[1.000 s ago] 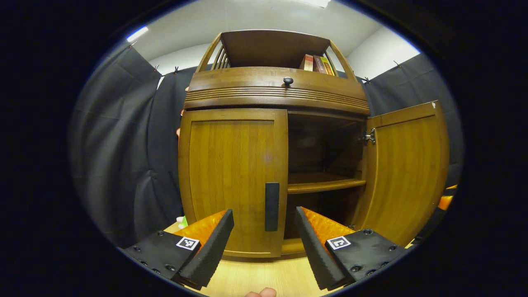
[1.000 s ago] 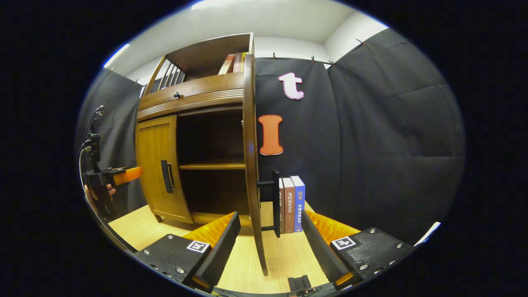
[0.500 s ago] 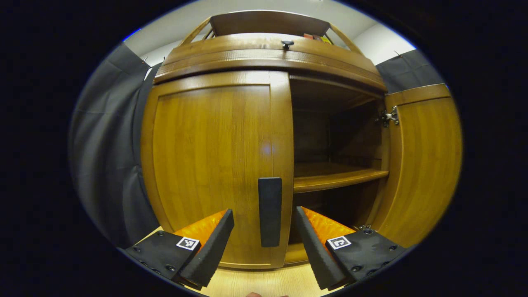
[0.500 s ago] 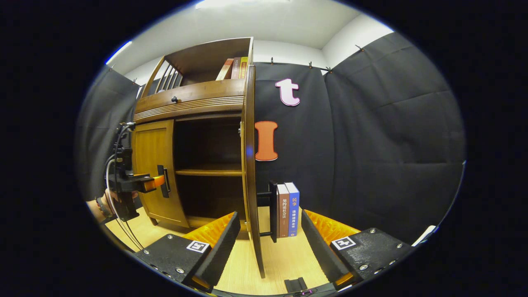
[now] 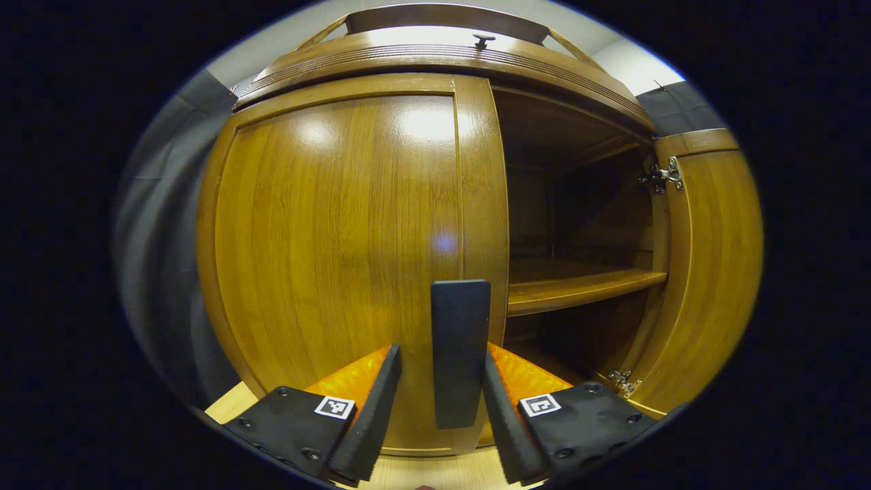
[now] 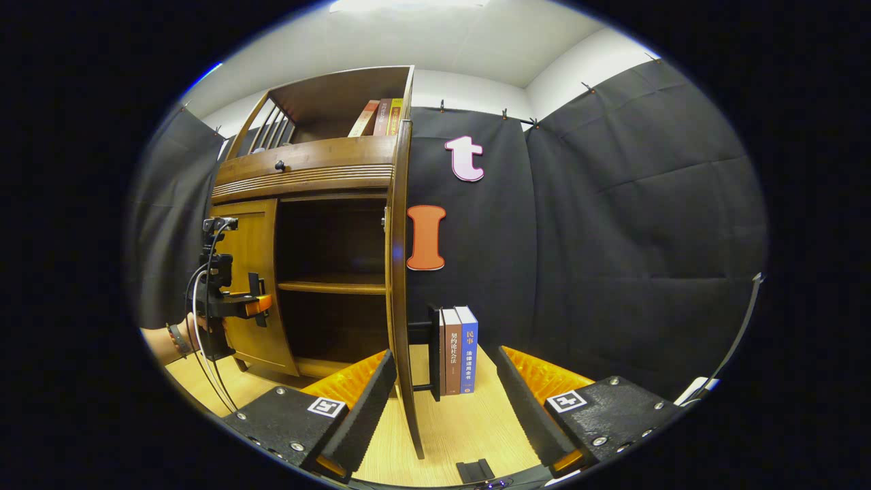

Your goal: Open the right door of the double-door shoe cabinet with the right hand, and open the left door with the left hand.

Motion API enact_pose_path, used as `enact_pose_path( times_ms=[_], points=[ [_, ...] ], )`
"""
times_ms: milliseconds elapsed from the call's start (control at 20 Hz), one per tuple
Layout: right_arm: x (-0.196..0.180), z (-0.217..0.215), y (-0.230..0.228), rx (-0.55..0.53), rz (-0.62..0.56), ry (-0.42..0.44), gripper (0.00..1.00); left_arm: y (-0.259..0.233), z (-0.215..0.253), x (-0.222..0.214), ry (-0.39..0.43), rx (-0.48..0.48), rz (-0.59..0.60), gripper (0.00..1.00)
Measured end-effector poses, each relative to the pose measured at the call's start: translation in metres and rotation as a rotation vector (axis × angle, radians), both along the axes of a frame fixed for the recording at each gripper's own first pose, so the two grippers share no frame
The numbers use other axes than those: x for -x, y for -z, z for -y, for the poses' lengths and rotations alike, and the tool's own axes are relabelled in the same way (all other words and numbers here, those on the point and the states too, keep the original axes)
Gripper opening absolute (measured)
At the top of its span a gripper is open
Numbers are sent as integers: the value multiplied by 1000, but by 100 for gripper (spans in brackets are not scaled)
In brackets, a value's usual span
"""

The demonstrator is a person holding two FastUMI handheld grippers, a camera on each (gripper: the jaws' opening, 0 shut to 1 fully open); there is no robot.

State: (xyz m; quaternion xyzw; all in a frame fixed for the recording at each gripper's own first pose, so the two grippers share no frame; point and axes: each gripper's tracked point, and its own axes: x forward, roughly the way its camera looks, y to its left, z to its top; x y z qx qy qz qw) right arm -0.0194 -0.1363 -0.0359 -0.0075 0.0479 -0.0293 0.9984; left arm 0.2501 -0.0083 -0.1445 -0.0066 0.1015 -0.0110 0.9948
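Your left gripper [image 5: 435,408] has two wedge-shaped fingers on flat plates with round screws, each plate carrying a small square black-and-white marker; your right gripper [image 6: 446,401] is built the same. Left of the cabinet's left door [image 6: 248,286], the left gripper's body is a dark block with looping cables. Your hand [image 6: 194,327] there wears a dark wristband.

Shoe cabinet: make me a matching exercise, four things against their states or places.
Things:
1. left door
2. right door
3. left claw
4. blue book

States or places:
A. swung open
B. upright on the table
C. shut
D. fingers either side of the left door's handle

Pairs: 1-C, 2-A, 3-D, 4-B
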Motion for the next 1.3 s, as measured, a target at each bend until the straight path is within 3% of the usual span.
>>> enact_pose_path(
  times_ms=[150,200,300,350,400,450,550,600,650,1300],
  points=[
    [-6,4,2,30,-6,14,92,2,11,-1,36,21,4,49],
    [-6,3,3,35,-7,9,100,3,11,0,38,-4,6,41],
    [-4,-2,7,48,-14,-3,100,4,11,0,39,-23,-2,39],
    [-2,-2,9,60,-19,-4,92,4,12,-1,45,-2,-11,39],
    [-1,-1,12,70,-24,-2,92,4,12,1,51,29,-23,35],
    [0,-2,14,70,-25,-2,100,5,12,3,55,46,-35,35],
    [1,-7,19,52,-34,-13,100,5,12,10,45,30,-41,36],
    [2,-9,22,47,-43,-15,92,3,10,13,35,12,-36,35],
    [3,-9,24,47,-46,-16,92,0,10,18,27,8,-24,35],
    [8,-32,29,45,-65,-61,92,-19,-26,121,-25,4,-58,36]
  ],
)
